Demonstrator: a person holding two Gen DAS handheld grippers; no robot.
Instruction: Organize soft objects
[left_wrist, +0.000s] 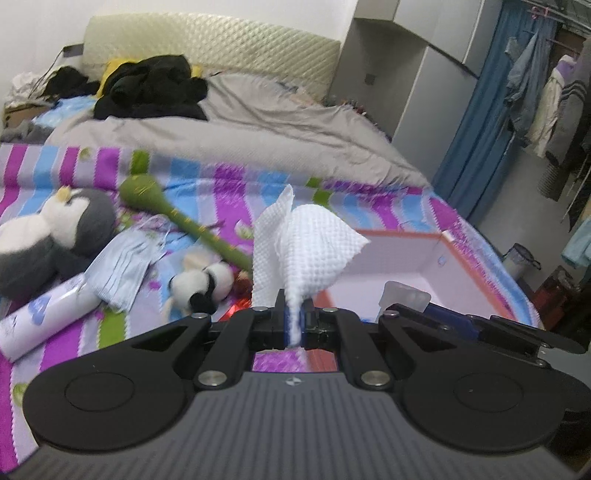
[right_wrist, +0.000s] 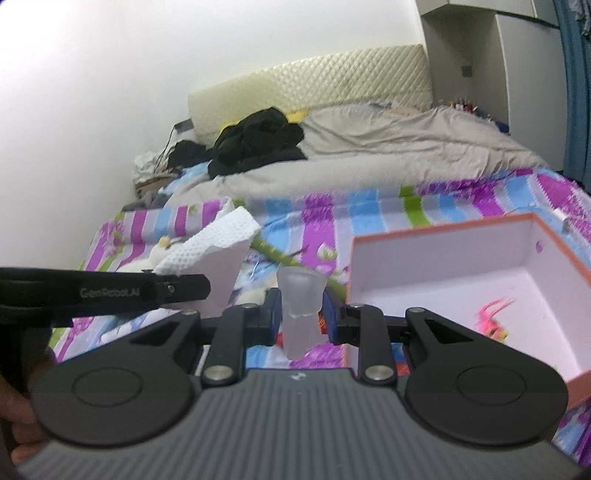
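Observation:
My left gripper (left_wrist: 294, 315) is shut on a white embossed paper towel (left_wrist: 303, 243) and holds it above the striped bedspread, left of an open orange-rimmed white box (left_wrist: 399, 254). The towel also shows in the right wrist view (right_wrist: 218, 240). My right gripper (right_wrist: 301, 314) is shut on a frosted translucent soft cup-shaped piece (right_wrist: 301, 295), just left of the box (right_wrist: 461, 266). A pink toy (right_wrist: 493, 321) lies inside the box. A grey penguin plush (left_wrist: 55, 232), a green plush stick (left_wrist: 177, 214), a panda plush (left_wrist: 205, 282) and blue face masks (left_wrist: 122, 266) lie on the bed.
A white printed roll (left_wrist: 40, 314) lies at the near left. A grey duvet (left_wrist: 258, 136) and black clothes (left_wrist: 155, 88) fill the far bed. A wardrobe and hanging clothes (left_wrist: 546, 96) stand to the right, past the bed edge.

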